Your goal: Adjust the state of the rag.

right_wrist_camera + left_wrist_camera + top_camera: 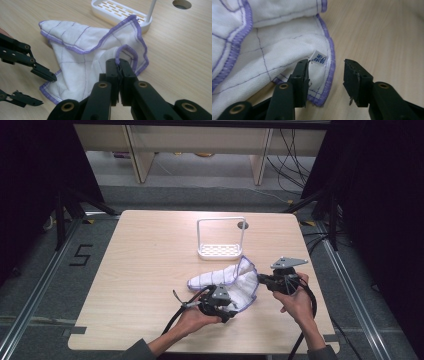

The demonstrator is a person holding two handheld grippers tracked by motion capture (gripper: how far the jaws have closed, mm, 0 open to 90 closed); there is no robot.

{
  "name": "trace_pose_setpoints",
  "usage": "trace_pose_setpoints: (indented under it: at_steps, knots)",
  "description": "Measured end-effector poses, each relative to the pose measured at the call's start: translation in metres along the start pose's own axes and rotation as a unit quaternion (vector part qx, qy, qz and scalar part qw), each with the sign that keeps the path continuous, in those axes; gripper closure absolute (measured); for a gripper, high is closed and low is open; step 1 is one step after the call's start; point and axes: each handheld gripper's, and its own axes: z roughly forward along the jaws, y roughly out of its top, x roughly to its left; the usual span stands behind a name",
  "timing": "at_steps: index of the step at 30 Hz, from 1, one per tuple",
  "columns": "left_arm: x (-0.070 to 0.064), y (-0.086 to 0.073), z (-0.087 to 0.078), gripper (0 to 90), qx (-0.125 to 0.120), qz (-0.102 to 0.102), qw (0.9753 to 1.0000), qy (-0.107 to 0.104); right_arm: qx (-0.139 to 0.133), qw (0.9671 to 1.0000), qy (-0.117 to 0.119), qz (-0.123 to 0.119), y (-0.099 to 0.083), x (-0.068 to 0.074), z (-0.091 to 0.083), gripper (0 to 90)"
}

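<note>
- The white cotton cloth with purple stitched hem [227, 282] lies crumpled on the light wooden tabletop [145, 270], toward its near right corner, just in front of the white plastic rack with a tall wire hoop [220, 240].
- My right gripper [119, 65] has its jaws pressed together on a folded loop of the hem. The bite looks thin, right at the jaw tips, so I judge a sharp pull could slide the fabric out.
- My left gripper [325, 75] stands wide apart, holding nothing, astride the near corner of the cloth beside the small white label with blue print [318, 58]. One jaw already rests over the fabric, the other over bare wood.
- If I close here, I might catch only the label or a single stitch of hem, and the corner would slip once I lift.
- If I close too low, the jaw tips could scrape the tabletop and push the corner away rather than pinch it.
- Spreading my hands too far toward the far edge could drag the cloth into the rack and tip it.
</note>
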Motion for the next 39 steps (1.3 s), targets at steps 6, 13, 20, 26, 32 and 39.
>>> trace_pose_setpoints:
  at_steps: [6, 13, 20, 26, 32, 39]
  knots:
    - [0.007, -0.002, 0.000, 83.0, 0.028, 0.058, 0.9976, 0.026, -0.005, 0.9998, -0.004, 0.017, -0.003, -0.007, -0.005, 88.1]
    - [0.012, -0.004, -0.031, 87.1, -0.003, 0.059, 0.9978, 0.031, -0.023, 0.9995, -0.019, 0.012, -0.009, -0.022, -0.018, 88.6]
    - [0.014, -0.034, -0.099, 87.0, -0.050, 0.036, 0.9974, 0.037, -0.019, 0.9998, 0.007, -0.005, -0.030, 0.008, -0.045, 88.6]
    - [0.013, -0.074, -0.119, 86.9, -0.058, 0.000, 0.9977, 0.037, 0.019, 0.9979, 0.050, -0.037, -0.053, 0.047, -0.048, 88.5]
    - [0.003, -0.099, -0.122, 86.7, -0.016, 0.014, 0.9993, 0.032, 0.068, 0.9932, 0.071, -0.063, -0.069, 0.067, -0.029, 87.7]
    - [-0.003, -0.112, -0.114, 84.0, 0.010, 0.028, 0.9993, 0.023, 0.061, 0.9936, 0.076, -0.057, -0.067, 0.072, -0.029, 65.4]
